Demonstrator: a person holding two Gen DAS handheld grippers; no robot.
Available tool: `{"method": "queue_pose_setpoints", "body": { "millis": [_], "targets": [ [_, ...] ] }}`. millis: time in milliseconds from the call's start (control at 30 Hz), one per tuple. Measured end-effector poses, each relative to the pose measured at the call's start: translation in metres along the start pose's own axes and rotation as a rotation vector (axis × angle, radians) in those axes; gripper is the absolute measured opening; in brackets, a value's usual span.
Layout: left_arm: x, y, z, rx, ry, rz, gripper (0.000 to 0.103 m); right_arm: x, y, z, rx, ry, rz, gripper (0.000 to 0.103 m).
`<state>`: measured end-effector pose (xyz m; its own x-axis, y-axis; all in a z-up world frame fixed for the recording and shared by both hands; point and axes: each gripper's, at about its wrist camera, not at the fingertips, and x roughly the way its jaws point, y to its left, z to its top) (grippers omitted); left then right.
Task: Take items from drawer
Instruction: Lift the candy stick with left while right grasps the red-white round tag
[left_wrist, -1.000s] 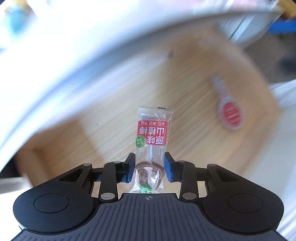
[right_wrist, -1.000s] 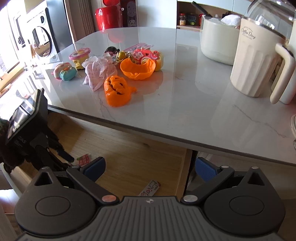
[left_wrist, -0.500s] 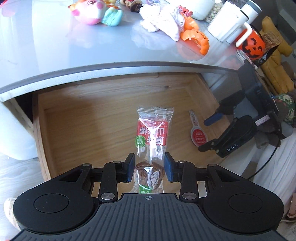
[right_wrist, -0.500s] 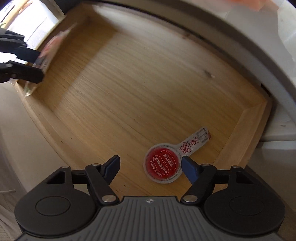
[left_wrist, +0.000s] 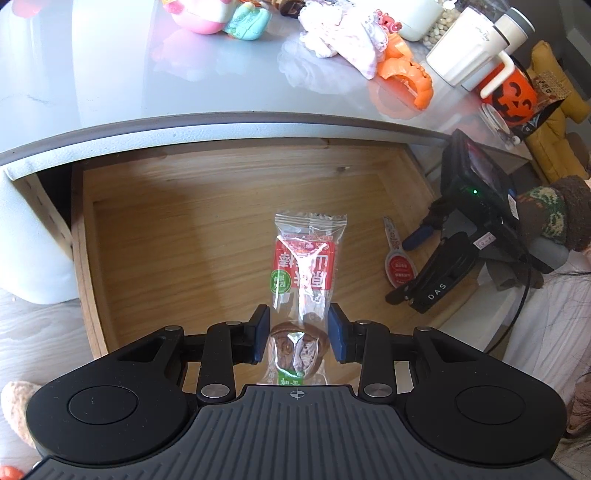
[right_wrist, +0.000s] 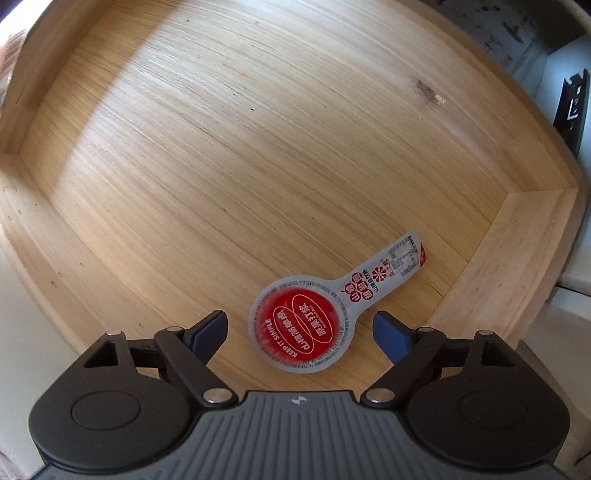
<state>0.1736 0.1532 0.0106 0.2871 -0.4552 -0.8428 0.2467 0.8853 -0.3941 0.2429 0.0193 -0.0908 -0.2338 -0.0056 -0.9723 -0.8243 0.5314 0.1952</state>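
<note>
Above the drawer, the left hand-held gripper clamps a snack packet, unchanged. The right hand-held gripper, jaws opening, has descended astride the red lollipop.

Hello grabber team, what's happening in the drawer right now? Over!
Left gripper shut on the snack packet, lifted above the drawer. Right gripper jaws opening around the round red candy pack, not gripping yet. Nothing in the way.

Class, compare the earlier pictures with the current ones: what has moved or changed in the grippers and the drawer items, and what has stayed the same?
The right gripper came down into the drawer and now straddles the round red packet; its jaws are opening, not touching it. The left gripper stays clamped on the snack packet. The red packet has not moved.
</note>
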Motion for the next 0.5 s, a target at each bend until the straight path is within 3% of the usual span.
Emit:
{"method": "queue_pose_setpoints", "body": {
  "millis": [67, 100, 167, 367, 500],
  "targets": [
    [0.001, 0.001, 0.001, -0.003, 0.004, 0.007, 0.037, -0.001, 0.001, 0.002, -0.011, -0.005, -0.004, 0.086],
    [0.002, 0.002, 0.001, -0.004, 0.004, 0.010, 0.037, -0.001, 0.002, 0.002, -0.013, -0.004, -0.007, 0.074],
    [0.003, 0.001, 0.001, -0.001, 0.008, 0.016, 0.037, -0.006, 0.006, 0.001, -0.038, -0.010, -0.034, 0.062],
    [0.011, -0.009, 0.001, 0.056, 0.037, 0.039, 0.037, -0.050, 0.026, -0.017, -0.059, -0.122, -0.064, 0.061],
    [0.009, -0.012, 0.000, 0.078, 0.024, 0.030, 0.038, -0.092, 0.043, -0.042, -0.035, -0.245, -0.012, 0.061]
  ]
}}
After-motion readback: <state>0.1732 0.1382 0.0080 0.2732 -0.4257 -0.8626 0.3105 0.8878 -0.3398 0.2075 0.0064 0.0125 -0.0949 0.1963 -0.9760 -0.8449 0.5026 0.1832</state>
